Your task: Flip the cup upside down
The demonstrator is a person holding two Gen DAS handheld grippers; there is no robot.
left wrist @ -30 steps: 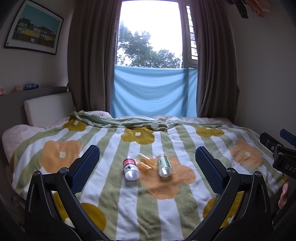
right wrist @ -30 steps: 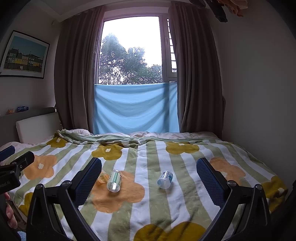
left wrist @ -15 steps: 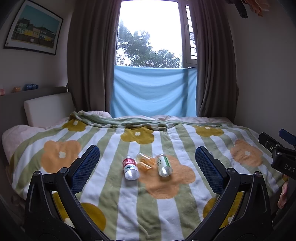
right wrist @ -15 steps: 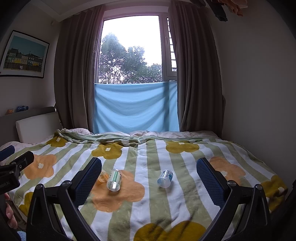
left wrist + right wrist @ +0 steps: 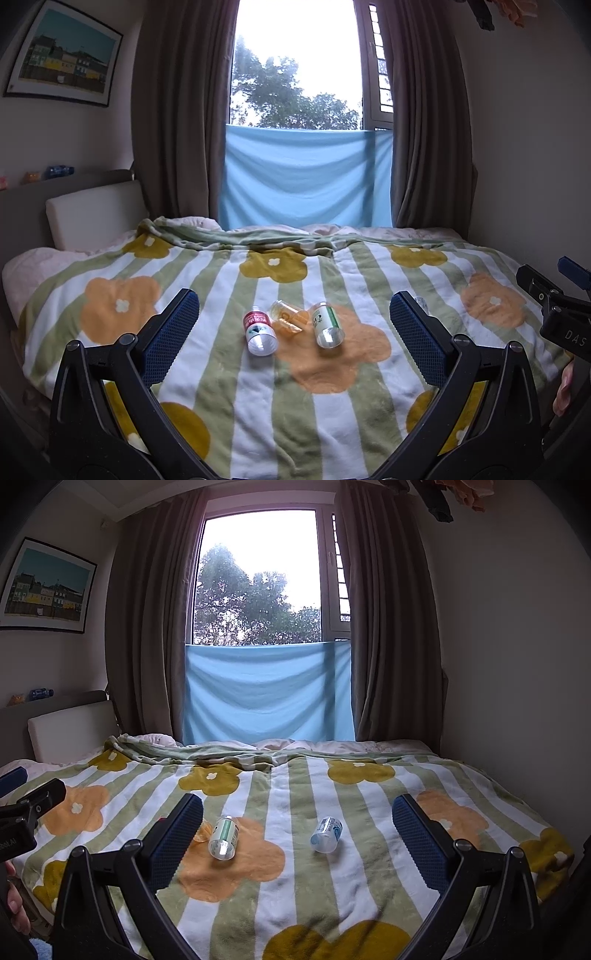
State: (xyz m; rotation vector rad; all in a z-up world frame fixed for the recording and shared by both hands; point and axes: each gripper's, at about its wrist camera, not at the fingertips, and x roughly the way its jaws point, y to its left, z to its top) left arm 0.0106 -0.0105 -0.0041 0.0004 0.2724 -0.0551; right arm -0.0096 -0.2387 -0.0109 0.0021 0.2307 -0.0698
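A small clear orange cup (image 5: 286, 317) lies on its side on the flowered blanket, between a red-label bottle (image 5: 258, 330) and a green-label bottle (image 5: 325, 325). In the right wrist view the cup (image 5: 203, 832) peeks out beside the left finger, next to the green-label bottle (image 5: 223, 836). My left gripper (image 5: 295, 328) is open and empty, held above the near part of the bed. My right gripper (image 5: 297, 830) is open and empty, to the right of it.
A blue-label bottle (image 5: 325, 833) lies on its side to the right of the others. The bed (image 5: 184, 280) has a headboard and pillow (image 5: 92, 214) at the left, a wall at the right, and a curtained window (image 5: 299, 177) behind.
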